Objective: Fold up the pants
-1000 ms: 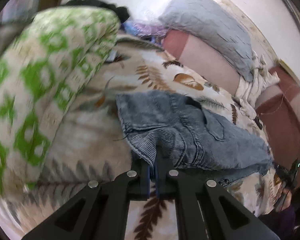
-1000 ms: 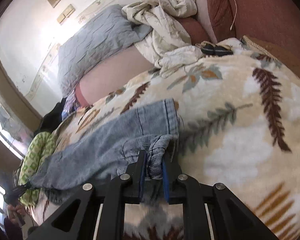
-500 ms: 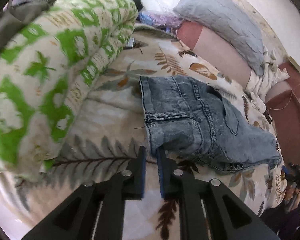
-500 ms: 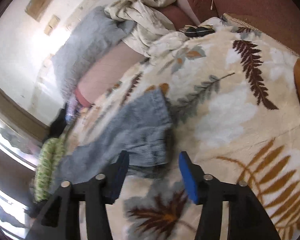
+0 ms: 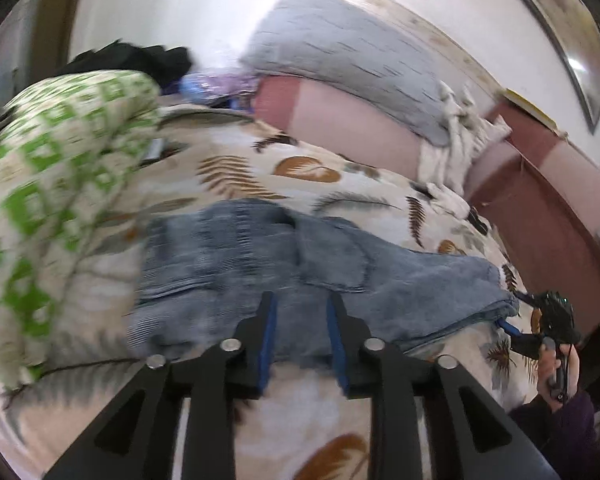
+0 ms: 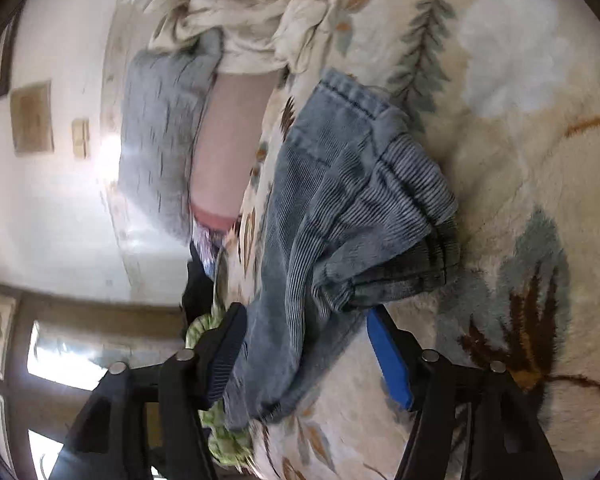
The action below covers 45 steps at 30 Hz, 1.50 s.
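Observation:
Blue denim pants [image 5: 284, 264] lie folded flat on a cream leaf-print blanket [image 5: 300, 412] on the bed. My left gripper [image 5: 300, 304] is open, its blue-padded fingers [image 5: 269, 320] just over the near edge of the pants, holding nothing. In the right wrist view the pants [image 6: 340, 216] lie bunched at one end. My right gripper [image 6: 304, 320] is open wide with the end of the pants between the jaws, which stand apart from it. The right gripper also shows in the left wrist view [image 5: 512, 312] at the far end of the pants.
A green-and-white folded quilt [image 5: 52, 184] is piled at the left. A grey pillow [image 5: 352, 48] and a pink cushion [image 5: 340, 124] lie along the wall. Crumpled white cloth [image 5: 456, 140] sits by the maroon headboard [image 5: 540, 216].
Both grippers let go of the pants: the right opened first, then the left. The pants now rest on the blanket. The right wrist view has rolled sideways.

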Available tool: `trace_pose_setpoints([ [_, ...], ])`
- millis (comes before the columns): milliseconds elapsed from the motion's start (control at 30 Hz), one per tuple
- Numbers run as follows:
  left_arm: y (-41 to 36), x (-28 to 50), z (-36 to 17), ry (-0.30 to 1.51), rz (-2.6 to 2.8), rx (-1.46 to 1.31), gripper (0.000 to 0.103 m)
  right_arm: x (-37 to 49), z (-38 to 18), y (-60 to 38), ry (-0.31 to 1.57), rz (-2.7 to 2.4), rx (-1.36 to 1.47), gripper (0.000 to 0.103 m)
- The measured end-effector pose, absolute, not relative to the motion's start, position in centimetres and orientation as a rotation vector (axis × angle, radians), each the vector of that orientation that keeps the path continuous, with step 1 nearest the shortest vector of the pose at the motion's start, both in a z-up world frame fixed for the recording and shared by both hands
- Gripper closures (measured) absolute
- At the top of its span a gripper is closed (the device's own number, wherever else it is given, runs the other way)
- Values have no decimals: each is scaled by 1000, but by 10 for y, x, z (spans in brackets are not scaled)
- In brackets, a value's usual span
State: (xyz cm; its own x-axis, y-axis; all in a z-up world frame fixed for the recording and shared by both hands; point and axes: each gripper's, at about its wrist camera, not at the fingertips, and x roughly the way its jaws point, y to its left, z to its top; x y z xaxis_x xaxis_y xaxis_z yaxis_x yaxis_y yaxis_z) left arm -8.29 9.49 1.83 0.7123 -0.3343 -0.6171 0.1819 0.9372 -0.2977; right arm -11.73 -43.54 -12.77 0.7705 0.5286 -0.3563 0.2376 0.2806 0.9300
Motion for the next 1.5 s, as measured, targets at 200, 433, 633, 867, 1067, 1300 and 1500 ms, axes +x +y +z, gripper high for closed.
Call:
trace_pose_setpoints([
  [200, 68, -48, -11, 750, -302, -259, 56, -110, -149, -437, 641, 52, 1442, 23],
  [433, 49, -40, -42, 768, -296, -162, 56, -104, -152, -449, 563, -87, 1471, 23],
  [633, 43, -44, -40, 759, -327, -141, 56, -87, -113, -452, 617, -204, 1013, 71],
  [867, 30, -44, -41, 793, -377, -154, 56, -100, -50, -451, 576, -282, 547, 78],
  [1067, 25, -37, -60, 895, -357, -125, 56, -100, -107, -476, 838, -264, 656, 73],
  [1300, 26, -42, -58, 892, -348, -121, 56, -131, -65, -481, 871, -289, 605, 47],
  [1500, 25, -48, -40, 808, -348, -157, 56, -112, -17, -429, 781, -173, 390, 38],
])
